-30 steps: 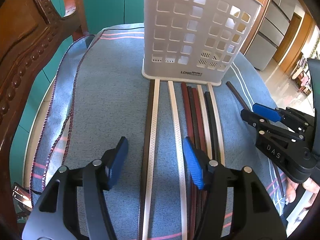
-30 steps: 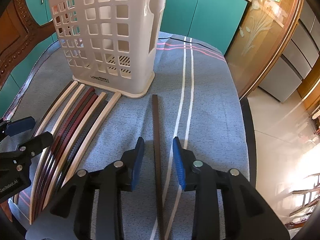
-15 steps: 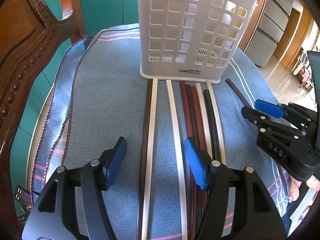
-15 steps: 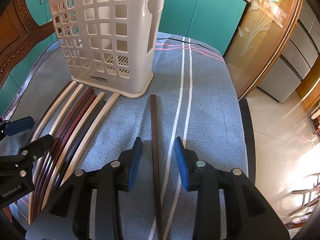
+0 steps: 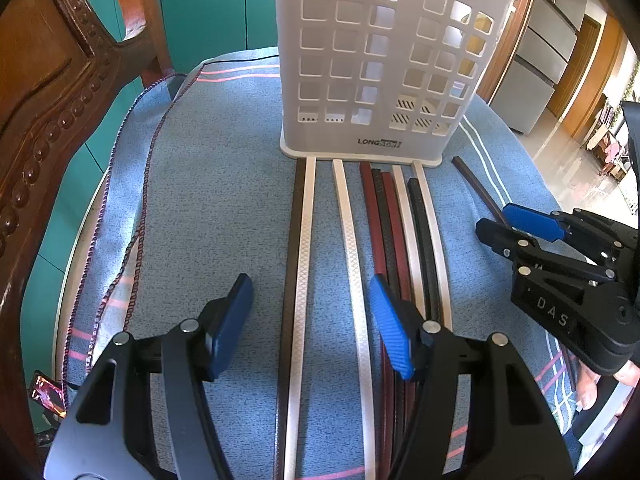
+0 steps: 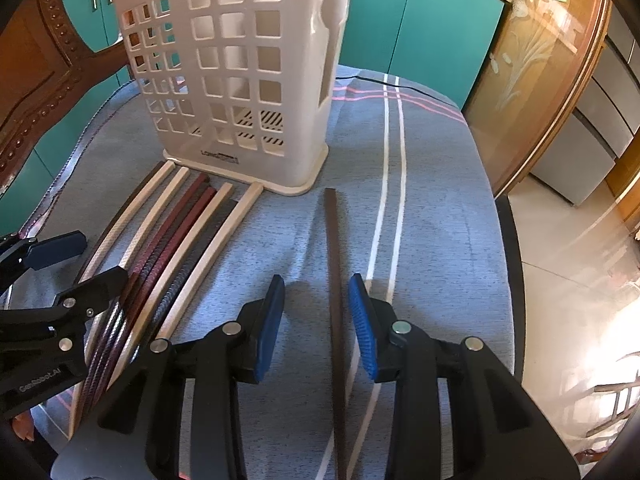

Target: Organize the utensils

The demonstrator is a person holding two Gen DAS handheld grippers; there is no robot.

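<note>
A white slotted utensil holder (image 5: 360,60) (image 6: 240,80) stands upright at the back of the blue cloth. In front of it lie several long chopsticks (image 5: 396,232) (image 6: 180,232) side by side: white, dark red and black. My left gripper (image 5: 308,284) is open just above the cloth, straddling a dark brown chopstick (image 5: 294,220) and two white ones (image 5: 348,220); its pads touch none of them. My right gripper (image 6: 316,284) (image 5: 496,220) is open around a single dark brown chopstick (image 6: 332,240) (image 5: 476,188) lying apart to the right, with a gap on both sides.
A blue cloth (image 5: 200,200) with white stripes (image 6: 396,160) covers the round table. A carved wooden chair (image 5: 60,80) stands close on the left. Teal cabinets (image 6: 420,32) are behind. The table edge (image 6: 504,280) drops to a tiled floor on the right.
The right gripper's jaws stand slightly wider apart around the lone dark chopstick. Both hands and all chopsticks stay where they were.
</note>
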